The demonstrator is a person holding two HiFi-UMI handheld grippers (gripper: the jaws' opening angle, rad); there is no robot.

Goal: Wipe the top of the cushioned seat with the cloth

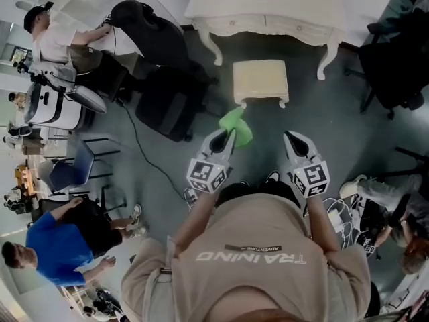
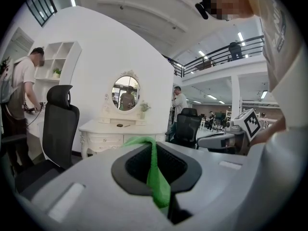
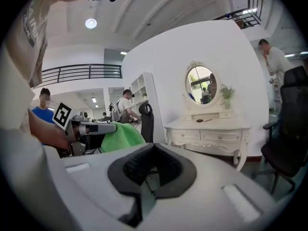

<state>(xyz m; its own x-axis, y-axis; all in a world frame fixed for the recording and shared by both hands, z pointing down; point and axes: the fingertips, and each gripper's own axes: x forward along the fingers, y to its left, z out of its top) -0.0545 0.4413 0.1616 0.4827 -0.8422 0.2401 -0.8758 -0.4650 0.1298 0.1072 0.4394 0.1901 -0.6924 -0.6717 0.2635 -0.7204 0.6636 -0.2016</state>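
Note:
The cream cushioned seat is a low stool standing on the grey floor in front of a white dressing table. My left gripper is shut on a green cloth, held in the air short of the stool's near left corner. In the left gripper view the green cloth hangs pinched between the jaws. My right gripper is shut with nothing in it, level with the left one and nearer than the stool. From the right gripper view the green cloth shows at the left, beside the left gripper.
Black office chairs stand left of the stool and another chair at the right. A cable runs across the floor on the left. People sit or stand at the left edge and lower left.

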